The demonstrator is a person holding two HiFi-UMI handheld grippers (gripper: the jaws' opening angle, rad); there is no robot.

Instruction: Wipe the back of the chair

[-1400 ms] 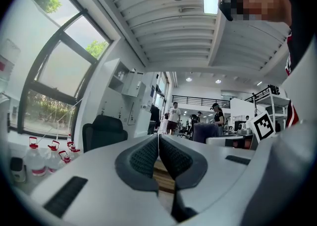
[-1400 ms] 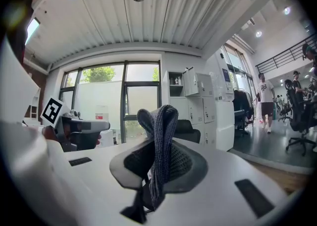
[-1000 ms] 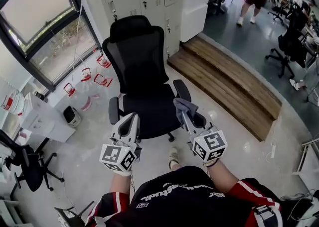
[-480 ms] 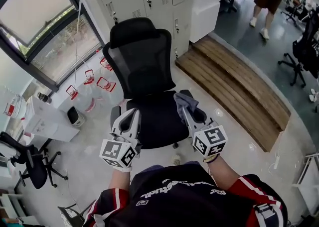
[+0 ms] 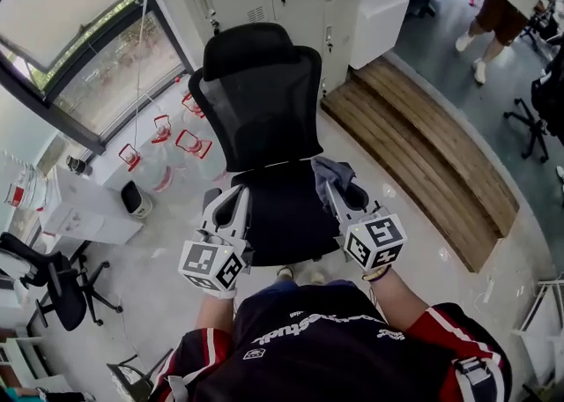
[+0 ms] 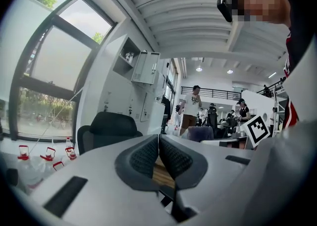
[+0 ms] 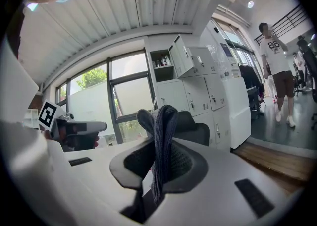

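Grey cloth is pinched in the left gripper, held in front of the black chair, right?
No: the grey cloth is pinched in the right gripper, as the right gripper view shows; the left gripper is shut on nothing. It is held in front of the black chair.

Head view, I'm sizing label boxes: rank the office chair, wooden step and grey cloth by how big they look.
Largest: office chair.
Next: wooden step, somewhat smaller.
Smallest by far: grey cloth, clamped in the right hand-held gripper.
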